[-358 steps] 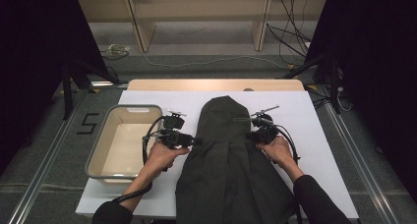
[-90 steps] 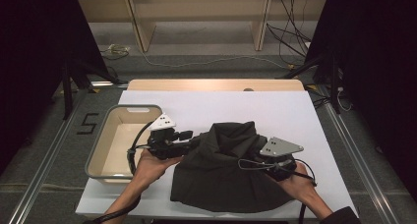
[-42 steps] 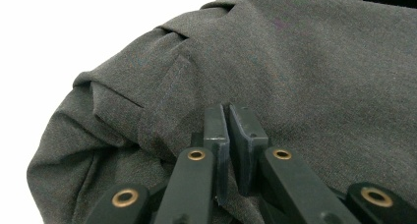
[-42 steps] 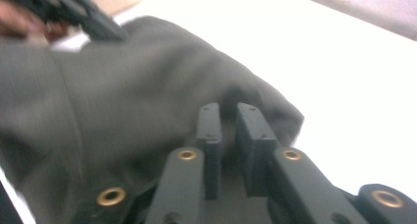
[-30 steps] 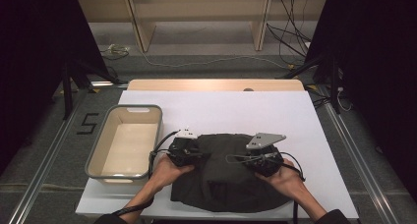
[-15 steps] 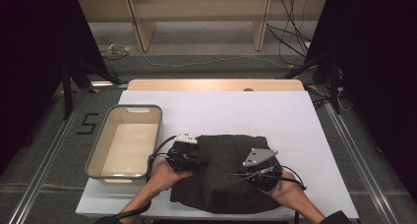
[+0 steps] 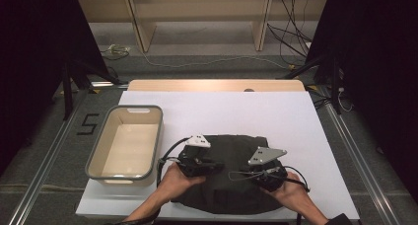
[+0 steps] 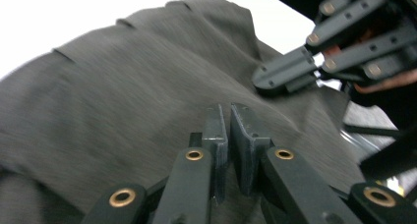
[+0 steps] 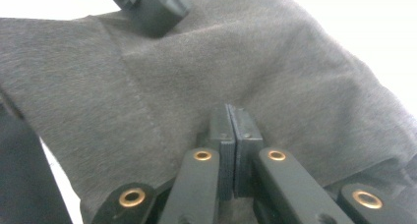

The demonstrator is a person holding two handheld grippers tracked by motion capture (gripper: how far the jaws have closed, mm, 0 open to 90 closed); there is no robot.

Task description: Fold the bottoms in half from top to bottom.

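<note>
A: Cloth (image 7: 231, 173), dark grey, lies folded on the near half of the desk (image 7: 276, 111), just right of the bin (image 7: 125, 148). Twelve seconds back it lay as a long strip running from mid-desk down off the near edge; now it is a compact, roughly square pad.

B: Grippers?

A: Left gripper (image 7: 213, 167) sits at the cloth's left edge. In its own view the jaws are nearly together, a narrow gap showing, with cloth bunched at the tips; whether the cloth is pinched I cannot tell. Right gripper (image 7: 240, 174) is over the cloth's right part, jaws pressed tight, cloth gathered around their tips (image 9: 231, 135).

B: Change over the last second?

A: Both hands have come nearer the front edge, and the cloth's outline has flattened. Bin unchanged.
</note>
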